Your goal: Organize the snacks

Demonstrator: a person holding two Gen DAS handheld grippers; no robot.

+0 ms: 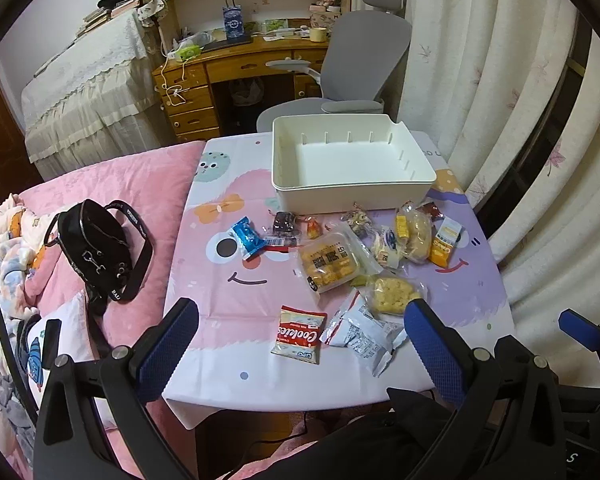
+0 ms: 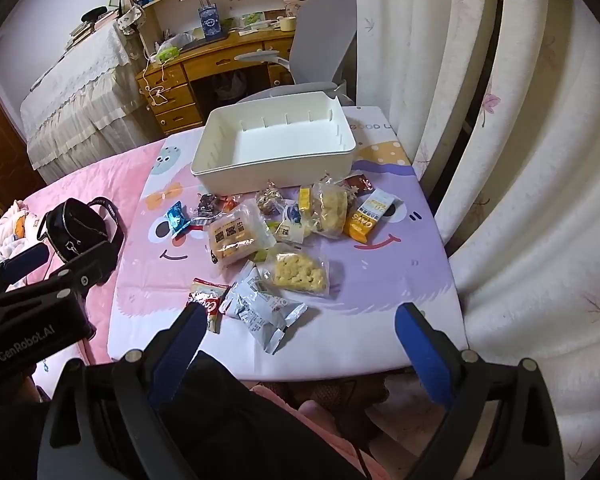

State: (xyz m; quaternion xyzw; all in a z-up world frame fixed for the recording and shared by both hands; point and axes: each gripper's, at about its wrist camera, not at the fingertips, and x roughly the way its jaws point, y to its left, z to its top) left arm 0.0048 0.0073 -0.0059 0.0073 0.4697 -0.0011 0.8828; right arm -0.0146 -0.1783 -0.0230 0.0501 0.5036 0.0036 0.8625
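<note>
Left gripper (image 1: 300, 332) wide open, holding nothing, red-white Cookies packet (image 1: 300, 334) just ahead between its fingers. Right gripper (image 2: 298, 326) also wide open and empty, crinkled white foil packet (image 2: 260, 308) just ahead. Remaining wrapped snacks (image 2: 296, 216) scattered beyond on cartoon-print counter (image 2: 380, 280), empty white rectangular plastic bin (image 2: 276, 168) farthest.

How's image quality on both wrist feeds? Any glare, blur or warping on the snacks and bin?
Left wrist: sharp, evenly lit, Cookies packet legible; fisheye bows the white bin slightly, dark vignette at corners. Right wrist: similar, mild sheen on the white wrapper, edges warped around the curtain.
</note>
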